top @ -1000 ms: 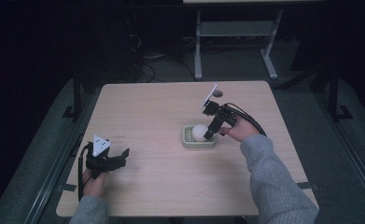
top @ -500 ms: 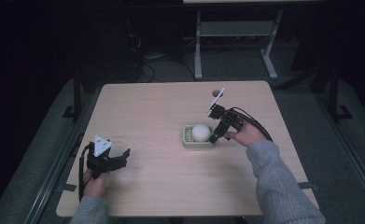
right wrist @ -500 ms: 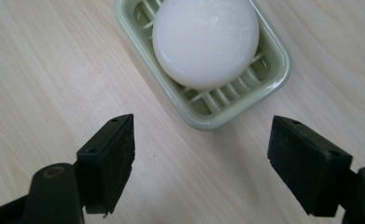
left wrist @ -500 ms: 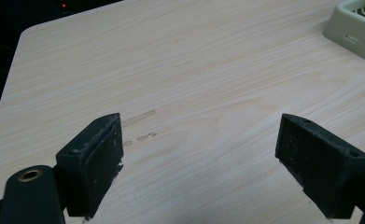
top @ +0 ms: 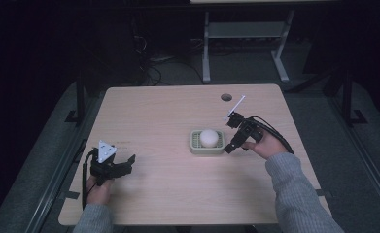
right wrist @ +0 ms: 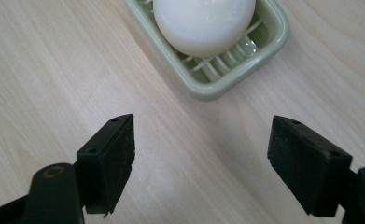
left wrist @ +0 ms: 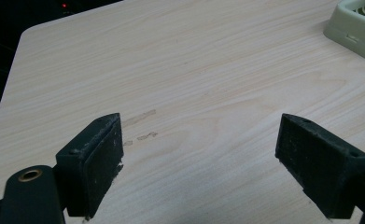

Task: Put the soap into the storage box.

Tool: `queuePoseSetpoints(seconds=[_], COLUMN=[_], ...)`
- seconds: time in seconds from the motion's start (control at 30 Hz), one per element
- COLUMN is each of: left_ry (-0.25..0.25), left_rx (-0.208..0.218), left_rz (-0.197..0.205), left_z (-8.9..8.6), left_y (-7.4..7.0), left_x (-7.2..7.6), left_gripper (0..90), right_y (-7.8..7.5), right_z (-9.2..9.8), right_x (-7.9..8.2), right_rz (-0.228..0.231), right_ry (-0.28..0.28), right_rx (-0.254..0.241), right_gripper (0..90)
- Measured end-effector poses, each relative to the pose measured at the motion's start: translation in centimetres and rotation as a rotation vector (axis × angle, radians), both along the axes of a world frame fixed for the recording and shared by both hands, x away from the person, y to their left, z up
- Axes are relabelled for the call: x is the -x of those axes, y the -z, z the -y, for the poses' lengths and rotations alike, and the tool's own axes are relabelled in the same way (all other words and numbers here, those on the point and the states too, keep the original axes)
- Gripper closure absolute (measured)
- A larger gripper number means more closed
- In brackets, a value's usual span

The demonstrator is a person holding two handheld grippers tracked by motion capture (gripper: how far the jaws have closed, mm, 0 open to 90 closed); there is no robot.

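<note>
Dark room w/ pale wood worktop [top: 168, 116] in high view: white soap [top: 208, 138] sits in green dish [top: 194, 147] near centre; right tongs [top: 230, 147] just beside dish, left tongs [top: 127, 164] well apart. Left gripper view: jaws spread, nothing between, dish corner [left wrist: 348, 32] far off. Right gripper view: jaws wide apart over bare wood, soap [right wrist: 203, 23] in dish [right wrist: 227, 74] just ahead.

One camera looks down from high up on the whole light wooden worktop [top: 168, 184], while both gripper cameras sit close above it, sharing the pale green ribbed plastic dish [right wrist: 227, 70].
</note>
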State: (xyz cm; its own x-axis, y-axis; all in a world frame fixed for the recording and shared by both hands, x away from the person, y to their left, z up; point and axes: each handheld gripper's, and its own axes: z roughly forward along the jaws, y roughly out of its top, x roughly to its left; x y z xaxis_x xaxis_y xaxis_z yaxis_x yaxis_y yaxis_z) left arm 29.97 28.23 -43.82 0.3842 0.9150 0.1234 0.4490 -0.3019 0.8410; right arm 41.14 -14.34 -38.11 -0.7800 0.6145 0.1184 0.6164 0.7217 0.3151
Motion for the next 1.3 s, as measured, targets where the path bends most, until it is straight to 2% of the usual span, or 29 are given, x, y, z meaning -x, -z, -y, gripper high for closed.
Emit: queuePoseSetpoints(seconds=[0.6, 1.0, 1.3], left_ry=[-0.001, 0.0, 0.002], left_rx=[-0.002, -0.002, -0.007], left_rz=[-0.001, 0.0, -0.001], left_z=[0.0, 0.0, 0.0], left_y=[0.0, 0.1, 0.1], left_x=[0.0, 0.0, 0.0], left_gripper=[14.8, 14.8, 14.8], right_y=[1.0, 1.2, 1.9], right_z=[2.2, 3.3, 4.3], right_x=[1.8, 3.1, 4.4], right_rz=[-0.008, 0.008, 0.009], right_ry=[0.032, 0.038, 0.045], right_rx=[-0.008, -0.023, -0.034], right_gripper=[22.9, 23.1, 23.1])
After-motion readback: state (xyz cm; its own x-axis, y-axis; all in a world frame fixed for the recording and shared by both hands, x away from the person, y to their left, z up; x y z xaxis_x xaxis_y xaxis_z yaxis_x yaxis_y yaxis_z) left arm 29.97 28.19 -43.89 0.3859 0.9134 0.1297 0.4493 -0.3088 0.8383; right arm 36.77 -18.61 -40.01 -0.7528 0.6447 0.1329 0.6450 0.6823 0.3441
